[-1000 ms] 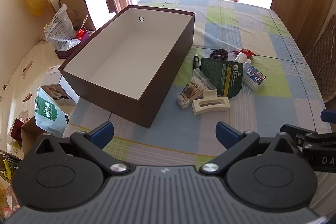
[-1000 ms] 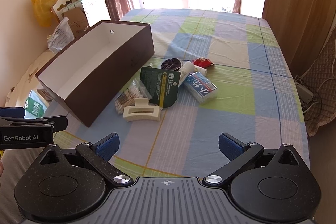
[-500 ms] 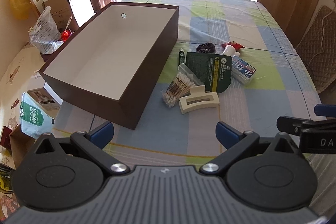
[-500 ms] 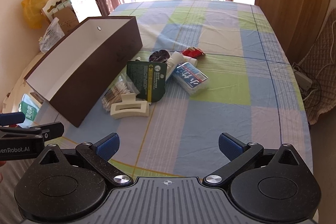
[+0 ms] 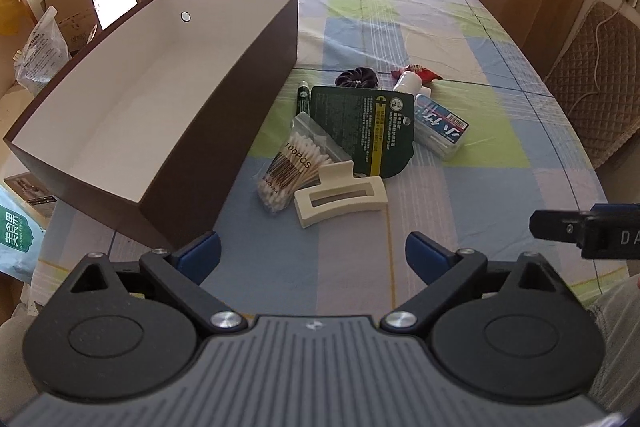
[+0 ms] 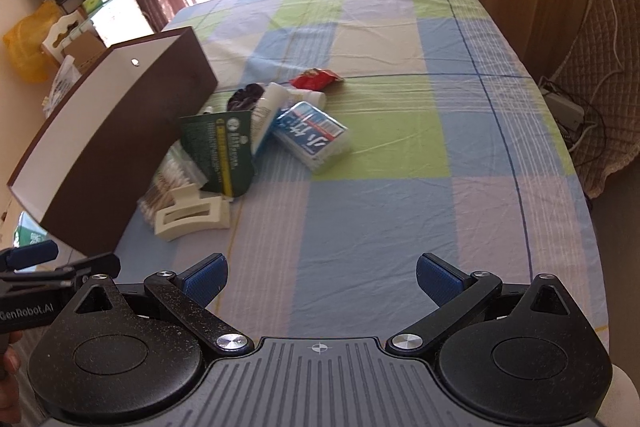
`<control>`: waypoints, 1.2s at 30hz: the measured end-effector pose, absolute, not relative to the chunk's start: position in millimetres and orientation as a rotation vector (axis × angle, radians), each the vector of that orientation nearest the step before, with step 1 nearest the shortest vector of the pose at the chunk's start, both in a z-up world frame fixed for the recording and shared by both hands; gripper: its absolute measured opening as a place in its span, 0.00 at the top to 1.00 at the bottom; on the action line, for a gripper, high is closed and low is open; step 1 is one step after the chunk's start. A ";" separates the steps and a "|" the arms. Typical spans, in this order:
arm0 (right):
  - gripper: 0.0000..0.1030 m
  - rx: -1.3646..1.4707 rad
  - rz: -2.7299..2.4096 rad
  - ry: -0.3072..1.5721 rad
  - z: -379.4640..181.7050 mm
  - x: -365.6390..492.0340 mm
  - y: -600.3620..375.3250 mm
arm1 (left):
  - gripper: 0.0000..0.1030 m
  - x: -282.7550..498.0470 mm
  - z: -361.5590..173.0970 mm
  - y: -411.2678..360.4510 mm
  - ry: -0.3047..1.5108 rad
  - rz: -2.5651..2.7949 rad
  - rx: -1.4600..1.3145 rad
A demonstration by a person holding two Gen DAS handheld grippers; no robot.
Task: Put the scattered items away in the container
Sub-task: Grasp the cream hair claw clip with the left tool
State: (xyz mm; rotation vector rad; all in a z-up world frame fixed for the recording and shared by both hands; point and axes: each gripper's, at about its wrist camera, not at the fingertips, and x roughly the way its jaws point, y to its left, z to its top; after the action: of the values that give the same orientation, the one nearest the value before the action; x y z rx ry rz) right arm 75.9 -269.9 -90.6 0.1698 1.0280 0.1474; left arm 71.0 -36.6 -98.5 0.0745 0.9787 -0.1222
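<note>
Left wrist view: brown box (image 5: 120,99) at ten o'clock sits empty; cotton swabs (image 5: 294,167), hair clip (image 5: 340,197) and other clutter remain outside. Both grippers (image 5: 312,253) (image 6: 320,277) released.

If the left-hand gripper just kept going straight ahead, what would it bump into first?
Probably the cream hair clip: it lies nearest ahead between the open jaws of the left gripper, with the cotton swabs just beyond. Depth is hard to judge.

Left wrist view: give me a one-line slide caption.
Open left gripper hovers before a cream hair clip and cotton swabs, beside the empty brown box.
</note>
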 end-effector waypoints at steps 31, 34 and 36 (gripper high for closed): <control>0.00 0.212 0.165 1.063 -144.3 142.1 -320.4 | 0.11 140.9 -190.2 -92.9 0.965 0.002 0.101; 0.00 0.207 0.168 1.069 -145.9 142.9 -318.9 | 0.18 138.5 -193.5 -89.8 0.964 -0.016 0.125; 0.00 0.205 0.172 1.071 -146.3 143.4 -317.5 | 0.18 135.7 -193.5 -85.8 0.971 -0.031 0.133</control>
State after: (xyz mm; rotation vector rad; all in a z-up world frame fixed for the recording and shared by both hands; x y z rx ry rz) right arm 143.4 -317.5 -146.3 0.2045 1.0705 0.1724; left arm 135.7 -85.8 -193.5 0.1330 0.9710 -0.0312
